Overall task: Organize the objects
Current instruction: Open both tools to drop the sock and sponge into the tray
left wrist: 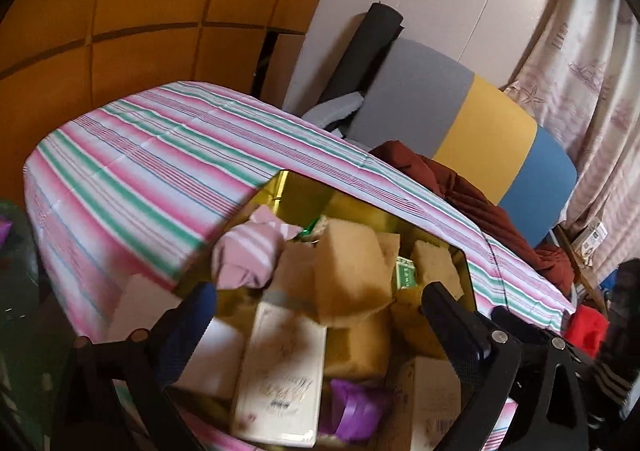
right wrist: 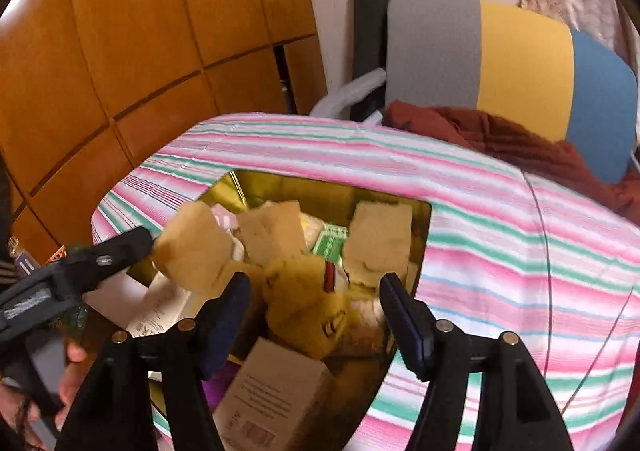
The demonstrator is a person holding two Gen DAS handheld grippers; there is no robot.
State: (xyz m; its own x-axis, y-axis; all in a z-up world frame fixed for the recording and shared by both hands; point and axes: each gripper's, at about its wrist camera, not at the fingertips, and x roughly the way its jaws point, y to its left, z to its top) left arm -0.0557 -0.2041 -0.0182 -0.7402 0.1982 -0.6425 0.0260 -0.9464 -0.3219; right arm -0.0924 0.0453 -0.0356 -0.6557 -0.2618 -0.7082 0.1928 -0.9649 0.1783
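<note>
We see a shiny gold metal tin (left wrist: 466, 263) (right wrist: 420, 247) resting on the pink, green and white striped cloth-covered worktop (left wrist: 132, 171) (right wrist: 500, 227), crammed with tan sponge blocks, small cardboard boxes and a green packet (right wrist: 330, 243). Our left claw (left wrist: 320, 305) (right wrist: 154, 247) is spread, its one visible tip touching a tan sponge block (left wrist: 352, 267) (right wrist: 192, 251) at the tin's left side. Our right claw (right wrist: 314, 303) hangs spread above the tin, pinching nothing, over a yellow sponge (right wrist: 308, 303). A white carton (left wrist: 280, 375) and a purple item (left wrist: 356, 407) lie nearest us. A grey, yellow and blue chair back (left wrist: 480, 127) (right wrist: 516, 67) stands behind the worktop.
</note>
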